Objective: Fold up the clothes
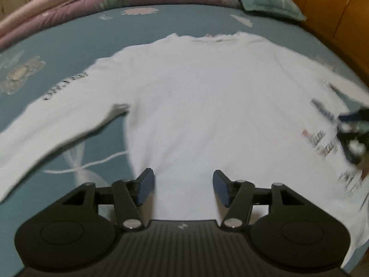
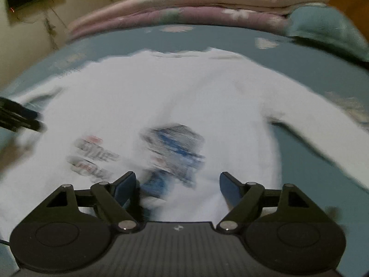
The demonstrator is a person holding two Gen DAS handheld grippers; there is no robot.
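A big bed with a blue-green sheet and pale flowers on it. Fills nearly all of both views.

At the far edge, a pile of folded blankets, pink, cream and purple, laid flat in a stack. Next to it on the right, a blue-green pillow. Past the pillow, a brown wooden headboard. Far left in the right wrist view, a pale wall with something dark on it, too blurry to tell what.

Spread flat in the middle of the bed, a white long-sleeved shirt. Neck at the far side, bottom edge at the near side. Left sleeve stretched out to the near left, with dark letters on it, too blurry to read. Right sleeve stretched out to the near right. On the front of the shirt, a blue and grey picture with red and grey words beside it, all smeared.

Near the bottom edge of the shirt, the left gripper, jaws apart, only white cloth seen in the gap. Cannot tell if the blue pads touch the cloth.

Over the picture, the right gripper, jaws wide apart, nothing pinched. Blue pads here too.
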